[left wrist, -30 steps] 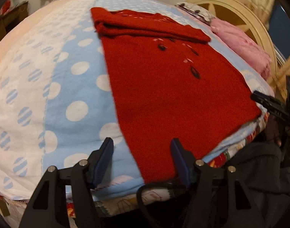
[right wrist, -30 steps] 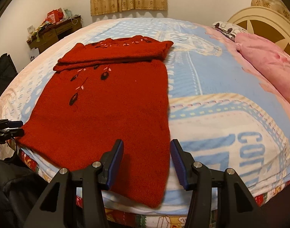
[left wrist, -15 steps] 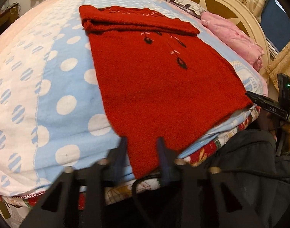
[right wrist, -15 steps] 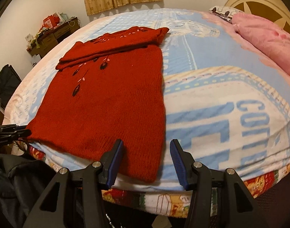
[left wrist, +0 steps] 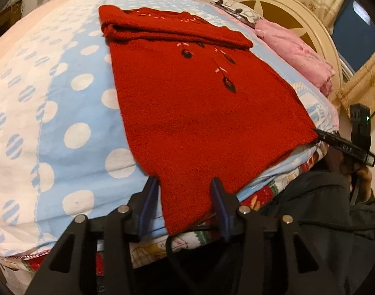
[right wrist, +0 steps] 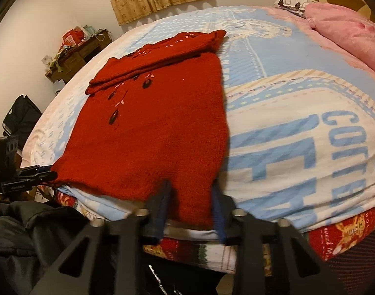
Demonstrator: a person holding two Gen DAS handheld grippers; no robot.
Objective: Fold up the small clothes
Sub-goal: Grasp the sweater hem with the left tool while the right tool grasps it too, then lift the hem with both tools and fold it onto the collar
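Item: red knit sweater (left wrist: 207, 113), sleeves folded, on bed (left wrist: 71, 103); my left hand-held gripper (left wrist: 185, 194) and right hand-held gripper (right wrist: 191, 196) are spread wide, straddling the lower-frame hem corners for lifting.

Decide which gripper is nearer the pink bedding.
Right. The right gripper straddles the red sweater's hem corner on the pink bedding's side; the left gripper straddles the far corner.

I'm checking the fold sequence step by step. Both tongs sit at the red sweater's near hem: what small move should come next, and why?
Probably close both tongs on the hem. The left tongs and right tongs each straddle a near corner of the red sweater, with the jaws apart and the fabric between them. The sleeves already lie folded across the top, so gripping the hem would let it be lifted toward the collar.
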